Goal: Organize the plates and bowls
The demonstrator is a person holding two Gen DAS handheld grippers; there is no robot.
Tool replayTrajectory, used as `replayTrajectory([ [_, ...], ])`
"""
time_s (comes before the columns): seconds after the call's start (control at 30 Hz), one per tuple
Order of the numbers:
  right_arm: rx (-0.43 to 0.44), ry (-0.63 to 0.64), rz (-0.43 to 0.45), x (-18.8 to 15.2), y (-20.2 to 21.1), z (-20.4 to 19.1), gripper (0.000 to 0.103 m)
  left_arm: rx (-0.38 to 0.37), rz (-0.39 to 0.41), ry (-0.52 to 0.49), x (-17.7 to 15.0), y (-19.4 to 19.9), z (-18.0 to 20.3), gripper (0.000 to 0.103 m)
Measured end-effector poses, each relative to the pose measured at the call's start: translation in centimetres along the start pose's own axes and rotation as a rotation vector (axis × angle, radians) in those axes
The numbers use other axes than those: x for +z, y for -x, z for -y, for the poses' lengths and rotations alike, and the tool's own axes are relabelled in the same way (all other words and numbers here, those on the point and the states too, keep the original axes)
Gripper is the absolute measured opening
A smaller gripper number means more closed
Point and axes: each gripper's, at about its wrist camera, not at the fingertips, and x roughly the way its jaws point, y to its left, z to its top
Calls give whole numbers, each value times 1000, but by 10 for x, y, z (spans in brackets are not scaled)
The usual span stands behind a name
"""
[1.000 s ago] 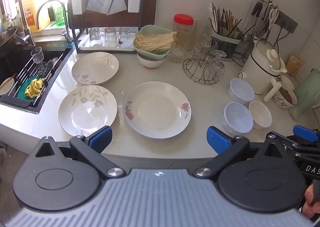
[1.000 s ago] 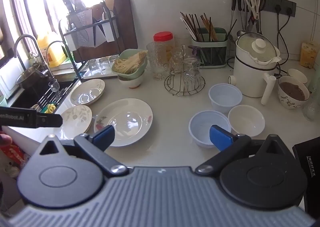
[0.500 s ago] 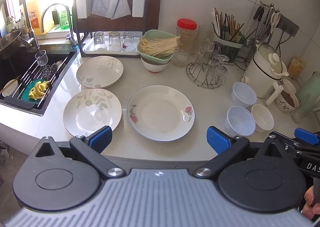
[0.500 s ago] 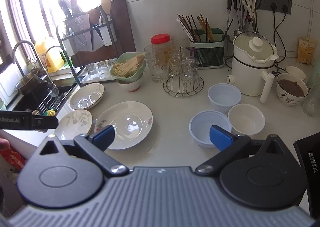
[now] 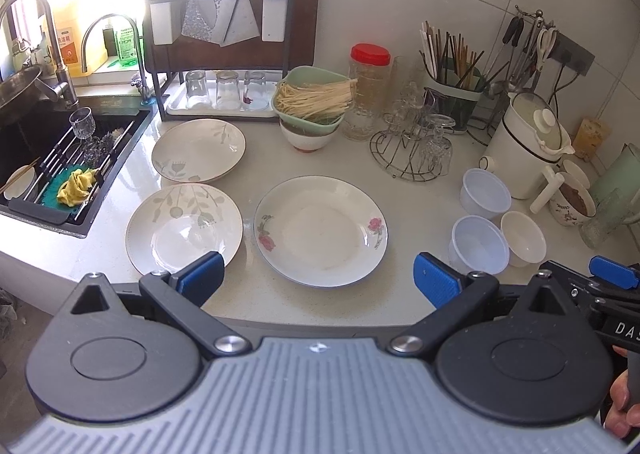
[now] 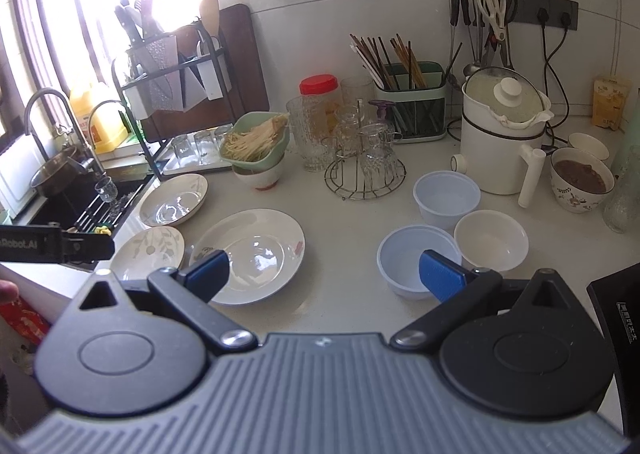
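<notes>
Glazed ceramic plates and thin plastic bowls wait on the worktop, both my claws spread wide and empty.

Ahead of my left claw (image 5: 316, 280) lie the rose plate (image 5: 321, 230) and, leftward, two leaf plates (image 5: 184, 226) (image 5: 199, 150): I judge them heavy, stiff, slick and breakable, best pinched at the raised rim. Just beyond my right claw (image 6: 324, 274) sit two pale blue bowls (image 6: 416, 260) (image 6: 447, 194) and a white bowl (image 6: 491, 240), probably light and flexible; I would grip one wall.
</notes>
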Motion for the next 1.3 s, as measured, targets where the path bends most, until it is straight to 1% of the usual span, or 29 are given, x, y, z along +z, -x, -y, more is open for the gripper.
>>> replayTrajectory([
  [0.1,-10,0,4,-2,2,0,103,-6,-4,-2,0,0,0,102],
  [0.53,0,-10,6,-7,4,7,103,-19,-23,-21,0,-4,6,102],
  [0.7,-1,-14,-3,-4,6,9,103,-11,-11,-18,2,-3,6,102],
  [0.77,-10,-4,7,-3,8,8,103,-10,-7,-17,1,-2,5,102],
  [1.07,-8,5,12,-5,10,5,103,12,-12,-19,1,1,2,102],
  [1.3,-6,-11,7,-7,13,7,103,7,-29,-30,2,0,4,102],
])
